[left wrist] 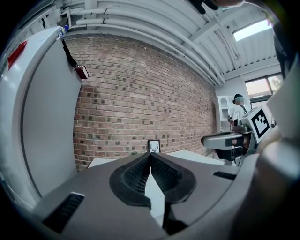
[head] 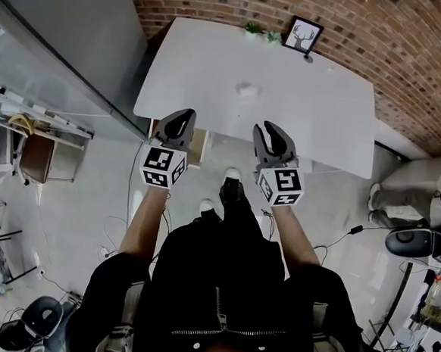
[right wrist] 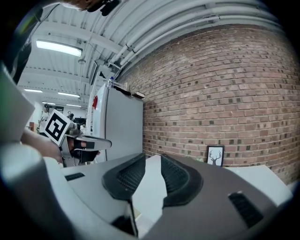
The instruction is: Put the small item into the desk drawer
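Observation:
A small white item [head: 248, 89] lies near the middle of the white desk [head: 324, 119]. Both grippers hover side by side just short of the desk's front edge, pointing at it. My left gripper [head: 186, 114] has its jaw tips touching with nothing between them [left wrist: 150, 154]. My right gripper [head: 268, 127] is open: its jaws stand slightly apart, with only the desk top showing through the narrow gap [right wrist: 153, 157]. Neither gripper touches the item. A pale wooden unit [head: 198, 147] shows under the desk's front edge beside the left gripper; I cannot tell whether it is the drawer.
A framed deer picture [head: 303, 35] and small plants [head: 255, 28] stand at the desk's far edge against the brick wall [head: 413, 50]. A tall grey cabinet [head: 72, 38] stands to the left. Cables [head: 337, 237] and chairs [head: 36, 157] are on the floor around me.

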The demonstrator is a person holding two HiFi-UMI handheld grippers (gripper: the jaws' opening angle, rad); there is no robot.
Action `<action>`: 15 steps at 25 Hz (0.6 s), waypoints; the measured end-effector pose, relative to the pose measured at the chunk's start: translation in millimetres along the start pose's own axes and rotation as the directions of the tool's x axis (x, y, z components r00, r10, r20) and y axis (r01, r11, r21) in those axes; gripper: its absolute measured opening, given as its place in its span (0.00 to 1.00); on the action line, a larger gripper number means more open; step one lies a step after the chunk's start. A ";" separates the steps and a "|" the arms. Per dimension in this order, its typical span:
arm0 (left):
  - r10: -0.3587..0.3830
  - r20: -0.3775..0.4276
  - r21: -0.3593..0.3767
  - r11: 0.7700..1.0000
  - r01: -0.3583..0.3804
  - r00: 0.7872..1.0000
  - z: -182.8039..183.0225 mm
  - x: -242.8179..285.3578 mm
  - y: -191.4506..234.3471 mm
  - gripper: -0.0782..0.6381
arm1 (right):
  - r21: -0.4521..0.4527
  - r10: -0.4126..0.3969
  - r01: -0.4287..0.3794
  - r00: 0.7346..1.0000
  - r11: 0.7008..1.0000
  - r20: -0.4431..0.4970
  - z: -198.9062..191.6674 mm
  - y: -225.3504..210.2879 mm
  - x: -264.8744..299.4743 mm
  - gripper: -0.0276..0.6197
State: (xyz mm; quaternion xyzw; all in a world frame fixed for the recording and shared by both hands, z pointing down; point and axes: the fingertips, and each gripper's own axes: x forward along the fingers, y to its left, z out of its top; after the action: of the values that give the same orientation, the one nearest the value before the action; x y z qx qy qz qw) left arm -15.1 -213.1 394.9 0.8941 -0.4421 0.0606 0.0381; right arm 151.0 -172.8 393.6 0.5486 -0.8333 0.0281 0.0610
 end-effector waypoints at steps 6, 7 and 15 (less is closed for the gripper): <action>-0.002 -0.017 -0.012 1.000 0.001 1.000 -6.8 6.6 0.7 0.14 | -0.028 -0.010 0.009 1.000 1.000 -0.029 -9.3 -4.3 4.8 0.30; -0.002 -0.019 -0.014 1.000 0.002 1.000 -7.8 7.8 0.2 0.14 | -0.025 -0.009 0.008 0.999 1.000 -0.039 -12.4 -6.1 6.0 0.30; 0.005 -0.049 -0.032 0.999 -0.006 0.999 -20.4 15.9 -0.8 0.14 | -0.030 0.022 -0.026 0.993 0.999 -0.120 -32.7 -17.9 20.9 0.31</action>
State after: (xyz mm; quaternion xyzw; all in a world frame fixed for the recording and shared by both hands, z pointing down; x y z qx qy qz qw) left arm -6.4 -222.6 417.3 0.8905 -0.4443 0.0753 0.0629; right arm 161.5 -195.2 428.4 0.5349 -0.8351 0.0483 0.1190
